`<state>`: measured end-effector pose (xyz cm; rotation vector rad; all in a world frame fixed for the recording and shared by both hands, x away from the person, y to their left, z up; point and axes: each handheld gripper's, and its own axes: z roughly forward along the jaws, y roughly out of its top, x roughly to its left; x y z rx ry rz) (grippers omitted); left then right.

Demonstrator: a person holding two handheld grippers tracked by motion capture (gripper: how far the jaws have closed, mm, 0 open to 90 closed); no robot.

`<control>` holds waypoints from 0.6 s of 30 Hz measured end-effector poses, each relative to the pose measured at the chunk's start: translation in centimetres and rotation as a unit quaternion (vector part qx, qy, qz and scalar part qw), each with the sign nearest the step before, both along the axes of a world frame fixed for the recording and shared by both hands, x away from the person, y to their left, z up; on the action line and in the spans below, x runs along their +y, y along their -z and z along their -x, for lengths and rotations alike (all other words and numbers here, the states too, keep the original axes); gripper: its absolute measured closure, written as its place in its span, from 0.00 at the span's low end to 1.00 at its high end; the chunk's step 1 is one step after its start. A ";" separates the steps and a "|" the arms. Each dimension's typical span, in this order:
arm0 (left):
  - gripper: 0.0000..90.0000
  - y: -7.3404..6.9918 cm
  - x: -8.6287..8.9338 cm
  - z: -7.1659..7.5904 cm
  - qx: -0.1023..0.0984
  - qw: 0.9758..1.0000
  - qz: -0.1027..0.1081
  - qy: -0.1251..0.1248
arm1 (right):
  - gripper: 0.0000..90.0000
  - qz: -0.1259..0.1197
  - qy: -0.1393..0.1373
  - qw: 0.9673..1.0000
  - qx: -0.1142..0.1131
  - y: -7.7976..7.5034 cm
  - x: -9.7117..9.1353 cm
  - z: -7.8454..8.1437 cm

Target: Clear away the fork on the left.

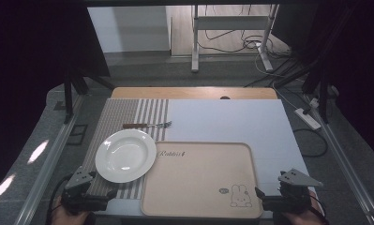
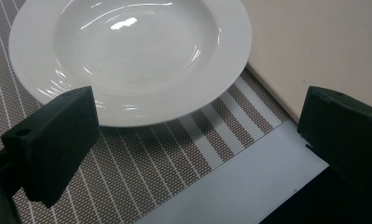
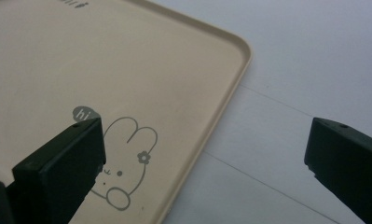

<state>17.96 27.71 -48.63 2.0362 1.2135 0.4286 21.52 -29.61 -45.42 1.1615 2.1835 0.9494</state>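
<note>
The work is sitting at its opening step: both claws are resting at the bottom edge of the high view with nothing taken up yet. The left claw (image 1: 110, 196) is waiting at the lower left, its jaws spread wide and empty; in the left gripper view the white plate (image 2: 127, 56) is lying just ahead of the jaws, on the striped placemat (image 2: 141, 172), its rim near the left jaw but apart from it. The right claw (image 1: 258, 193) is waiting at the lower right, jaws likewise wide and holding nothing, straddling the near right corner of the beige tray (image 3: 81, 60) without touching it. In the high view the plate (image 1: 125, 155) is sitting left of centre, its right rim overlapping or touching the tray's left edge (image 1: 149, 171), and a fork (image 1: 147, 125) is lying above it on the placemat. As a judgement, the next move is calling for the left claw to advance and pinch the plate's near rim. Both hands are lying low and roughly level, jaws pointing up the frame.
</note>
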 end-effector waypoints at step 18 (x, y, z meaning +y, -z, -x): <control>0.00 0.0 0.5 -0.2 0.009 1.000 0.027 0.012 | 0.00 0.016 -0.026 0.999 0.013 0.2 0.4 0.0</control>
